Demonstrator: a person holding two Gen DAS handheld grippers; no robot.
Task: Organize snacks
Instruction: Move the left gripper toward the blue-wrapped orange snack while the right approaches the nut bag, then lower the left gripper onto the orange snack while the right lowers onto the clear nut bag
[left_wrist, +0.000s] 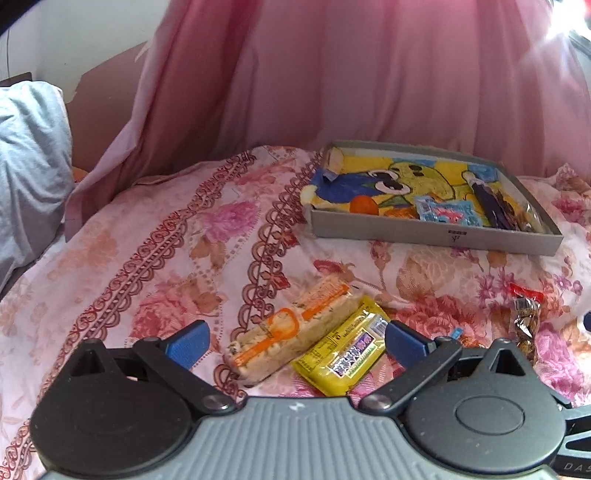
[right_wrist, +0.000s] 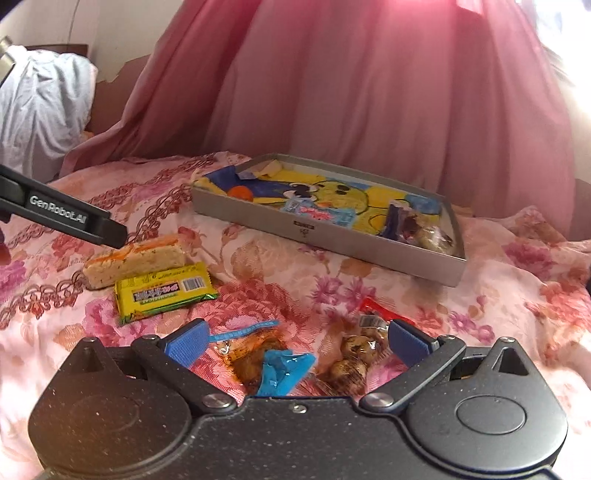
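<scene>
While both tools hang low over the floral bedspread (left_wrist: 155, 229), their jaws stand spread wide with nothing clamped. The left gripper (left_wrist: 295, 341) tilts down and forward; between its blue pads (left_wrist: 188, 347) lie an orange-striped sandwich pack (left_wrist: 291, 328) and, touching it on the right-pad side, a yellow snack bar (left_wrist: 343, 354). The right gripper (right_wrist: 295, 341) points the same way, with a brown sauce pouch (right_wrist: 251, 354) with a blue torn top and a clear bag of round speckled snacks (right_wrist: 354, 354) lying between its pads. Well beyond both sets of jaws sits the grey tray (right_wrist: 332, 240), already holding a blue packet (right_wrist: 319, 214) and a dark wrapper (right_wrist: 395, 221).
</scene>
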